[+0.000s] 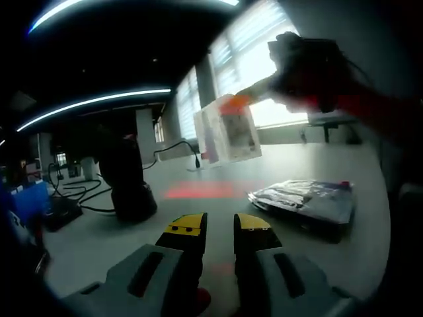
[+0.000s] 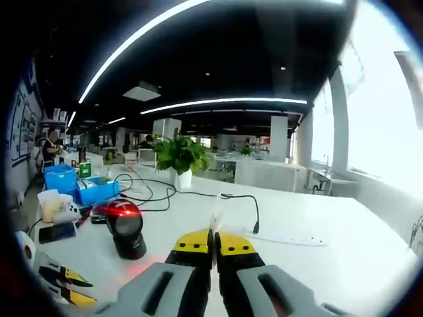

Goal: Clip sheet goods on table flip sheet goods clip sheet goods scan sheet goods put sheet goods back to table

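Sheet goods, held: one clear flat packet point(image 1: 228, 137) with a printed card inside. In the left gripper view it hangs in the air above the table, pinched at its top corner by the right gripper point(image 1: 239, 100), whose orange-tipped jaws close on it. It hangs roughly upright, long axis running up and down in the view, slightly tilted, broad face turned toward the camera. In the right gripper view the same packet point(image 2: 215, 224) is seen edge-on, a thin pale sliver rising from between the yellow-tipped jaws, which are pressed together on it; its print cannot be read.

Sheet goods, lying: one stack of glossy packets point(image 1: 304, 199) flat on the table at right, long axis across the view; count within the stack cannot be told.

Left gripper point(image 1: 220, 228): one, jaws set a narrow gap apart, nothing between them, low over the table.

Scanner point(image 2: 125, 229): one, black, on a stand, red light glowing at its head; a red patch falls on the table point(image 2: 317, 264) beside it. In the left gripper view it is a dark shape point(image 1: 129, 178), detail lost.

Table: one, white.

Further: one potted plant point(image 2: 180, 157); one blue bin point(image 2: 66, 179); one white power strip point(image 2: 287, 236) with black cable. Objects at the lower left of the right gripper view are cut off.
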`<state>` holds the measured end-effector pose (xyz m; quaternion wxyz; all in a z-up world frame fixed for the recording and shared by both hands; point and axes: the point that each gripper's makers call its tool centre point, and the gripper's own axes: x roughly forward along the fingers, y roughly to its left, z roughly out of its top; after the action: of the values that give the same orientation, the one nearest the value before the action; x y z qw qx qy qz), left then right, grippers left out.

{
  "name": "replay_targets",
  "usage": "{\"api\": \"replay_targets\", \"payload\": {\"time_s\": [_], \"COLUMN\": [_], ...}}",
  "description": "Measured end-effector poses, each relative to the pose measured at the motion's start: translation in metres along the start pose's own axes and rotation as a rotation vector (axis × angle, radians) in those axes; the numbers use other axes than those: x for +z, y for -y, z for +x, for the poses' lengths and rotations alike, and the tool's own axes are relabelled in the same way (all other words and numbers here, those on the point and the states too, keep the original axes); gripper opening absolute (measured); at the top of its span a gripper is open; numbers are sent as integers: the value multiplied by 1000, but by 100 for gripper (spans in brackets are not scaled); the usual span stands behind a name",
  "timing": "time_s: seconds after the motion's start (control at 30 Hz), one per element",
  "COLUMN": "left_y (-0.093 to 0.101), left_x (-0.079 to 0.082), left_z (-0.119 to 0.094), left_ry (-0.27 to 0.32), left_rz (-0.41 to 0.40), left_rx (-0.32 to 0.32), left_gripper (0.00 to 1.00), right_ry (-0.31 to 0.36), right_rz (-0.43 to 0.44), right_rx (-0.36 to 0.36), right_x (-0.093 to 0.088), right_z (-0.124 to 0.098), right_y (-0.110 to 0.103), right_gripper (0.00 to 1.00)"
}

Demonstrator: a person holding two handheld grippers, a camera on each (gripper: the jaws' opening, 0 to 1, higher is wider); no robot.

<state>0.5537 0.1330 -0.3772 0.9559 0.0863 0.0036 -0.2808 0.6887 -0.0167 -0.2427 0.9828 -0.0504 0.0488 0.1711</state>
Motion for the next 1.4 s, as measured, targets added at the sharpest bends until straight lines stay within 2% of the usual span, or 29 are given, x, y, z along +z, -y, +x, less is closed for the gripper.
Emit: {"api": "replay_targets", "payload": {"time_s": [0.27,0.47,0.7,1.03,1.4], "left_y": [-1,0,0,0,1], "left_x": [0,0,-1,-1,-1], "left_z": [1,1,0,-1,-2], "left_ry": [-1,-1,-2,-4,-6], "left_rz": [1,9,16,15,20], "left_rx": [4,2,4,7,9], "left_gripper": [9,9,9,9,9], "right_ry": [26,14,8,19,29], "right_rz": [24,62,67,113,94], "right_rx": [-36,-55,-59,-76,-55], "right_x": [3,-6,-12,-14,-11], "right_z": [12,23,30,39,40], "right_y": [-12,-23,-34,-42,-46], "right_gripper": [0,0,0,0,0]}}
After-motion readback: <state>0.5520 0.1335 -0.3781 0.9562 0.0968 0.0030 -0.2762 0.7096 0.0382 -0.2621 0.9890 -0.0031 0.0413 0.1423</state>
